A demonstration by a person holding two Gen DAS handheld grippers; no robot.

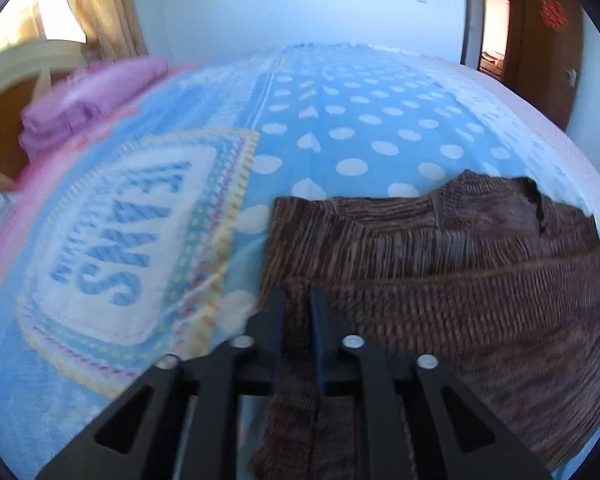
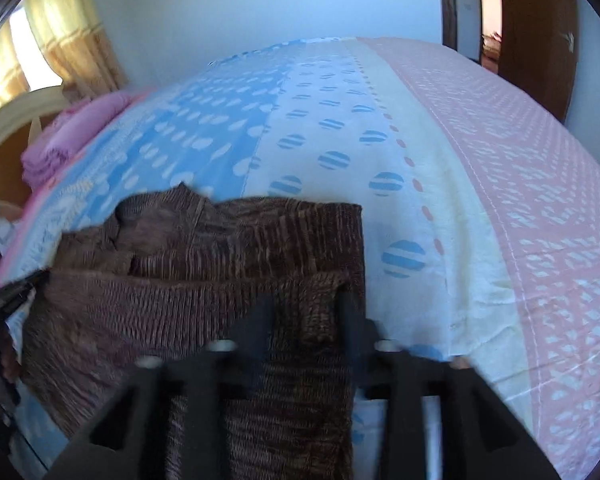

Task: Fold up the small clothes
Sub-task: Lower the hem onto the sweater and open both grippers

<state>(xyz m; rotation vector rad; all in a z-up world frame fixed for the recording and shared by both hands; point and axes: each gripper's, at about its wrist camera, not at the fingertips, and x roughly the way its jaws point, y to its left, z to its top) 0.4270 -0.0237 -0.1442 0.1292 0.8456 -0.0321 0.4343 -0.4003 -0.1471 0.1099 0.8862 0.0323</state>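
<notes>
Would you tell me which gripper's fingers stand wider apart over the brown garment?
The right gripper: its fingers straddle a broad band of the brown knitted garment, while the left gripper shows a narrow gap.

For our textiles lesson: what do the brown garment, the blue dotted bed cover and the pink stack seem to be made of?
Brown garment: probably chunky knit yarn, matte; visible ribbed rows.
Blue dotted bed cover: seemingly soft fleece or plush, matte; fuzzy printed surface.
Pink stack: perhaps towelling or fleece; too blurred to be sure.
</notes>
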